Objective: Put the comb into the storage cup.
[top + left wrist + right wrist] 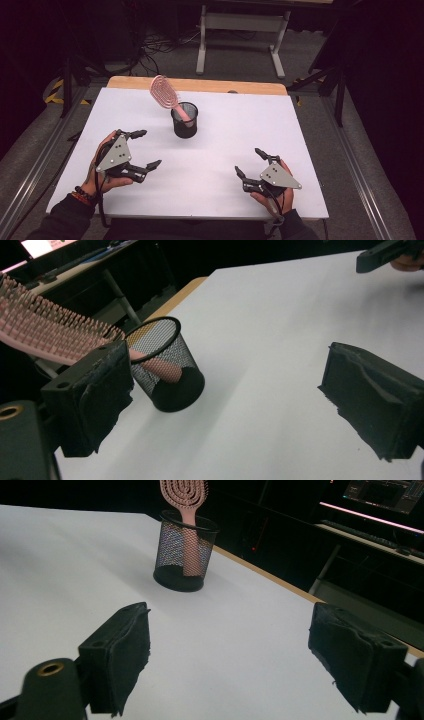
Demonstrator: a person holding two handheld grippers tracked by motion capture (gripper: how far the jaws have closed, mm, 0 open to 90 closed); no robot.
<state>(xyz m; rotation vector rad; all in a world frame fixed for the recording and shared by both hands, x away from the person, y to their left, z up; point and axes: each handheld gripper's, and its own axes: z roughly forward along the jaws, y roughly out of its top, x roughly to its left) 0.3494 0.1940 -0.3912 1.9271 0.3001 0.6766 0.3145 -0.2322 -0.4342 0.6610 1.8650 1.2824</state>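
A pink hairbrush with an oval, slotted head and rows of short bristles stands handle-down in a black wire-mesh cup, head leaning toward the upper left of the high view. The cup sits on the white tabletop, just above the centre of the frame. The left gripper at lower left and the right gripper at lower right both have their fingers spread wide, holding nothing.
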